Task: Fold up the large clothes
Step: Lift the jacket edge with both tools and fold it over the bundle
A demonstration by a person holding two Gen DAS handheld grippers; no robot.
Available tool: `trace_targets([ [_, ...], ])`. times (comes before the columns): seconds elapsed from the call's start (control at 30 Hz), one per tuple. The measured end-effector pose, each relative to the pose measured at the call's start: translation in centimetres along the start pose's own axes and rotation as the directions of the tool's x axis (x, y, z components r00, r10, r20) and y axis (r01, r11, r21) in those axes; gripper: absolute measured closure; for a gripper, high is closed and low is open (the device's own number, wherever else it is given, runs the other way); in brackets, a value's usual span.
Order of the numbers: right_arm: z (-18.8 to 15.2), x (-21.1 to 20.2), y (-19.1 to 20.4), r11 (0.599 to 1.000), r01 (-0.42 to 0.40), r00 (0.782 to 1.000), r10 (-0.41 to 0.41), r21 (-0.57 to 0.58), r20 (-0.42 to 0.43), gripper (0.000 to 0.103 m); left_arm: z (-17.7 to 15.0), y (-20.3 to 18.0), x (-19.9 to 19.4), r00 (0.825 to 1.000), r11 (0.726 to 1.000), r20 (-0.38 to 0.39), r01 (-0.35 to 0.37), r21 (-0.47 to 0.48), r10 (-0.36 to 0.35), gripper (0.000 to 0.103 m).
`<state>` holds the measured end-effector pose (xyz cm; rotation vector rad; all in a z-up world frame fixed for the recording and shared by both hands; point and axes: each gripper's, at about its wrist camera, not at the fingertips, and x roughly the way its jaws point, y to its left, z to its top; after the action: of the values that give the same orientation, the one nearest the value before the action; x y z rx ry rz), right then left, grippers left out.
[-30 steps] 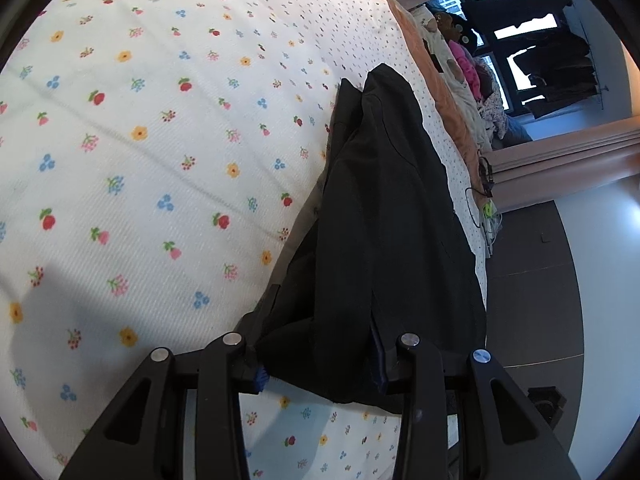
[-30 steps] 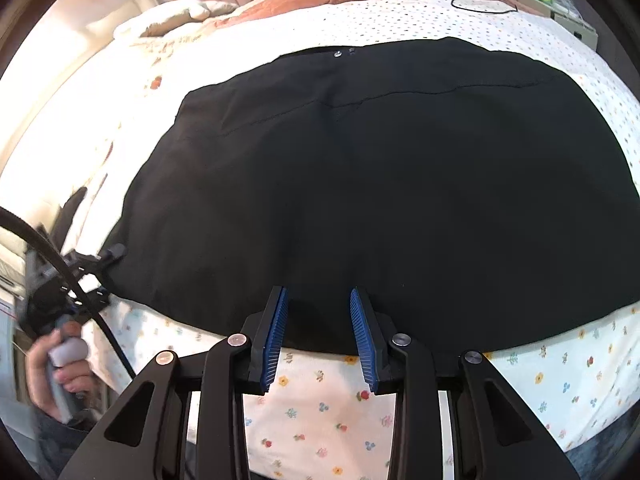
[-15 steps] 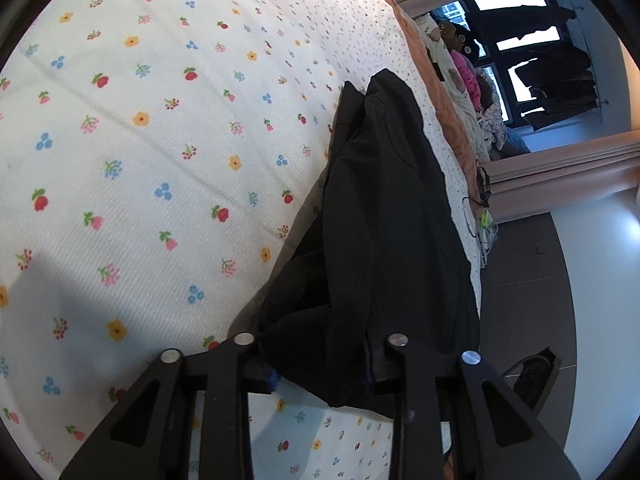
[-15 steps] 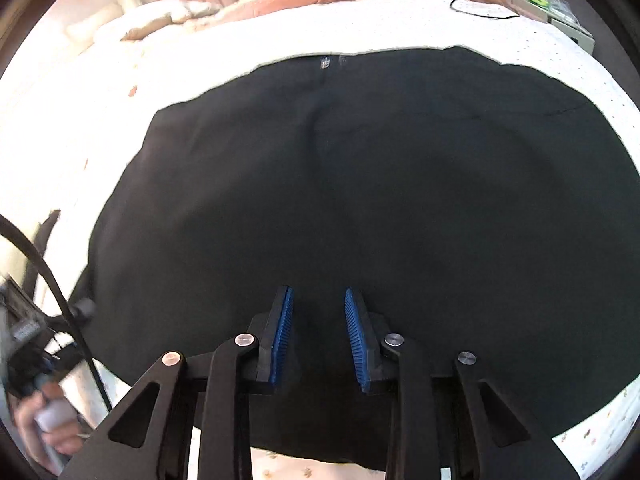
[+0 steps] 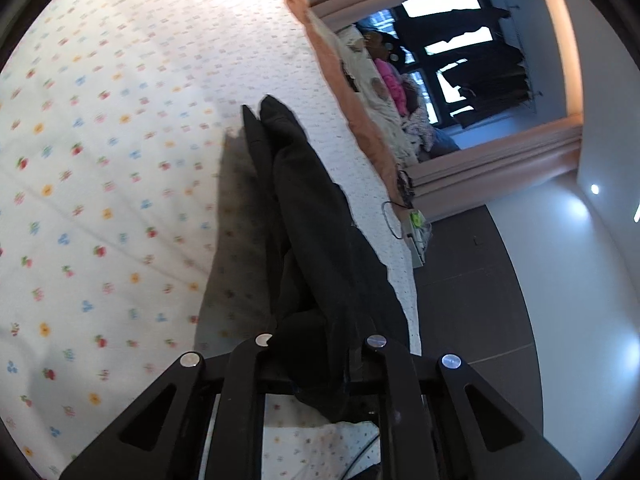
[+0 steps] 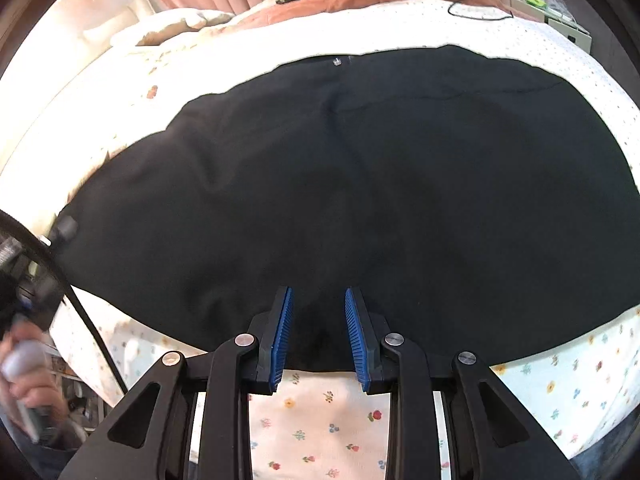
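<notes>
The black garment [image 6: 360,184] lay spread wide over the flowered bedsheet [image 6: 320,420], and it covered most of the bed in the right wrist view. Its near hem ran just in front of the right gripper [image 6: 319,330]. The blue pads [image 6: 282,340] of this gripper stood apart, with the dark cloth edge between them, but they did not press on it, so this gripper was open. At the left end of the garment, the left gripper [image 5: 320,360] had just been closing its jaws, and a bunched corner of the black cloth was pinched between its fingers. From there the cloth rose off the sheet in a long narrow fold and threw a shadow on the flowered bedsheet [image 5: 100,180] beside it. A person's hand [image 6: 28,384] showed at the lower left edge of the right wrist view, blurred, around a handle. Behind the bed an orange-brown blanket [image 5: 332,68] lay along the far side, and pink curtains [image 5: 500,160] hung near a window [image 5: 460,52]
</notes>
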<state>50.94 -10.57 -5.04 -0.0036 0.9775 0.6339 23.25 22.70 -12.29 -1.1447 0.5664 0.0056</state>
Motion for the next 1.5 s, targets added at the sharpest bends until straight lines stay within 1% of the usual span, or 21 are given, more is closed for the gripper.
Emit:
trace_targets([
  [0.07, -0.3, 0.7, -0.2, 1.0, 0.004, 1.0, -0.004, 0.006, -0.001, 0.079, 0.0, -2.0, 0.3, 1.0, 0.999, -0.003, 0.021, 0.035, -0.02, 0.089],
  [0.13, -0.4, 1.8, -0.3, 1.0, -0.005, 1.0, 0.005, 0.019, -0.012, 0.079, -0.1, -4.2, 0.8, 0.999, 0.996, -0.012, 0.034, 0.078, -0.033, 0.089],
  [0.2, -0.5, 2.2, -0.8, 0.999, -0.02, 1.0, 0.021, 0.026, -0.017, 0.078, -0.1, -6.0, 1.3, 0.999, 0.993, -0.022, 0.042, 0.114, -0.04, 0.089],
  [0.37, 0.6, 2.6, -2.7, 0.992, -0.105, 0.994, 0.107, 0.068, -0.028, 0.079, -0.3, -10.9, 2.7, 0.997, 0.977, -0.051, 0.065, 0.204, -0.056, 0.089],
  [0.5, 1.4, 1.3, -4.5, 0.981, -0.166, 0.986, 0.166, 0.099, 0.007, 0.079, -0.7, -14.5, 3.8, 0.995, 0.96, -0.078, 0.087, 0.264, -0.069, 0.089],
  [0.6, 1.7, -0.4, -5.8, 0.982, -0.148, 0.989, 0.145, 0.114, 0.039, 0.078, -1.1, -16.9, 4.9, 0.992, 0.948, -0.102, 0.102, 0.301, -0.074, 0.09],
  [0.73, 2.2, -2.3, -8.5, 0.974, -0.164, 0.986, 0.156, 0.157, 0.067, 0.078, -1.8, -19.8, 6.4, 0.988, 0.932, -0.135, 0.12, 0.342, -0.077, 0.09],
  [0.77, 2.3, -2.7, -9.2, 0.972, -0.17, 0.984, 0.16, 0.165, 0.073, 0.076, -2.0, -20.5, 6.9, 0.986, 0.929, -0.145, 0.125, 0.349, -0.078, 0.09],
  [0.8, 2.9, -2.9, -9.1, 0.969, -0.174, 0.984, 0.163, 0.173, 0.077, 0.066, -2.1, -21.1, 7.5, 0.985, 0.926, -0.156, 0.13, 0.356, -0.078, 0.09],
  [0.83, 2.9, -3.5, -9.9, 0.965, -0.186, 0.981, 0.171, 0.185, 0.094, 0.051, -2.3, -21.7, 8.1, 0.983, 0.922, -0.164, 0.132, 0.363, -0.076, 0.09],
  [0.87, 2.2, -4.7, -10.4, 0.962, -0.192, 0.979, 0.175, 0.192, 0.107, 0.044, -2.5, -22.4, 8.7, 0.982, 0.919, -0.174, 0.135, 0.371, -0.074, 0.09],
  [0.9, 1.6, -5.6, -10.7, 0.96, -0.198, 0.976, 0.176, 0.197, 0.126, 0.04, -2.7, -23.0, 9.2, 0.98, 0.916, -0.184, 0.138, 0.377, -0.072, 0.09],
  [1.0, 0.7, -7.1, -12.9, 0.951, -0.208, 0.971, 0.173, 0.23, 0.163, 0.04, -3.4, -24.4, 10.8, 0.975, 0.908, -0.21, 0.145, 0.393, -0.065, 0.09],
  [1.17, 0.2, -9.1, -16.8, 0.929, -0.23, 0.963, 0.174, 0.289, 0.208, 0.04, -4.7, -25.8, 14.1, 0.965, 0.898, -0.262, 0.136, 0.419, -0.024, 0.09],
  [1.2, -0.3, -10.3, -17.8, 0.925, -0.232, 0.961, 0.171, 0.301, 0.216, 0.04, -5.1, -26.0, 15.1, 0.962, 0.898, -0.273, 0.123, 0.422, -0.003, 0.09],
  [1.27, -0.7, -11.0, -19.8, 0.915, -0.228, 0.959, 0.154, 0.331, 0.236, 0.04, -6.0, -26.5, 16.9, 0.956, 0.894, -0.29, 0.09, 0.438, 0.046, 0.09],
  [1.4, -2.1, -12.7, -22.6, 0.897, -0.227, 0.954, 0.127, 0.38, 0.27, 0.04, -7.6, -26.9, 20.6, 0.934, 0.889, -0.341, 0.067, 0.454, 0.104, 0.09],
  [1.5, -3.3, -13.9, -23.9, 0.888, -0.22, 0.952, 0.104, 0.404, 0.288, 0.04, -9.2, -26.9, 23.5, 0.912, 0.878, -0.379, 0.05, 0.476, 0.154, 0.09],
])
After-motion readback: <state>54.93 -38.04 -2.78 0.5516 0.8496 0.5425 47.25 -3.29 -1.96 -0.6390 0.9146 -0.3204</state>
